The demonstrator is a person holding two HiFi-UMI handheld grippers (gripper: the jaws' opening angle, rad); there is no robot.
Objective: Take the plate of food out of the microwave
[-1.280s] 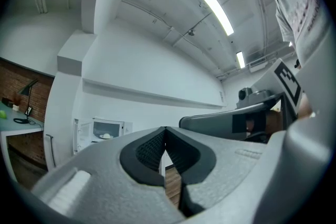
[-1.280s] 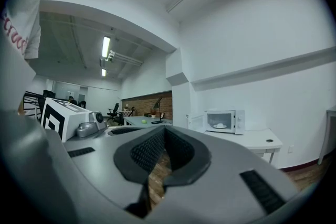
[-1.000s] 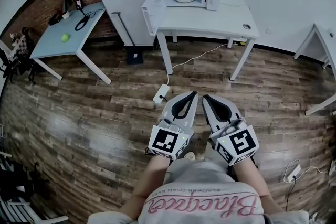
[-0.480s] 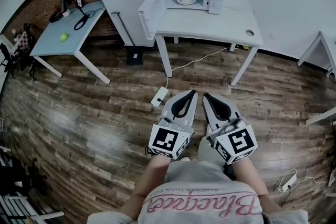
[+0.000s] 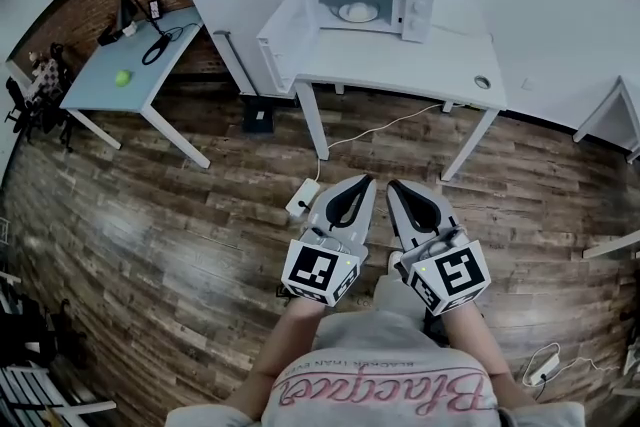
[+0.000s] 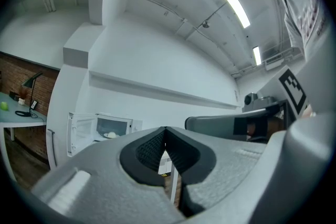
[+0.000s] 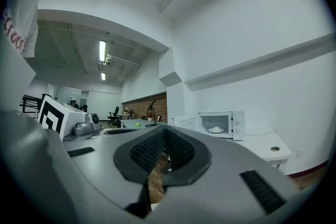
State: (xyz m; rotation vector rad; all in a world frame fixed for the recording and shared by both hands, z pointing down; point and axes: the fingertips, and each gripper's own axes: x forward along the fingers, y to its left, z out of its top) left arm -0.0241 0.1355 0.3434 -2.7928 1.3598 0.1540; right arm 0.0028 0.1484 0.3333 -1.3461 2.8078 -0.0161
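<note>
1. Only the head view shows the full layout. The left gripper [image 5: 365, 183] and right gripper [image 5: 393, 186] are side by side above the wood floor [image 5: 180, 245]. Both are well apart from the white table [image 5: 400, 67]. A power strip [image 5: 303, 198] lies on the floor just left of the left gripper.
2. The left gripper view places the microwave [image 5: 372, 5] low and left of its jaws. The right gripper's body crosses the right half of this view.
3. The right gripper view places the microwave right of its jaws, with two dials on the panel. The left gripper's marker cube is at the left. Beyond it is a desk [image 5: 100, 83] carrying a green ball [image 5: 122, 77]. The left gripper view shows only an edge of this desk.
4. Container: the microwave stands at the rear of the white table. Its door [image 5: 285, 27] is swung fully open to the left. The plate of food [image 5: 354, 12] sits on the cavity floor inside, and all three views show it there.
5. Task item: a pale plate holding a white, rounded mound. Finer detail is too small to make out.
6. Gripper state: both grippers have their jaws closed together with nothing between them. Both point toward the table.
</note>
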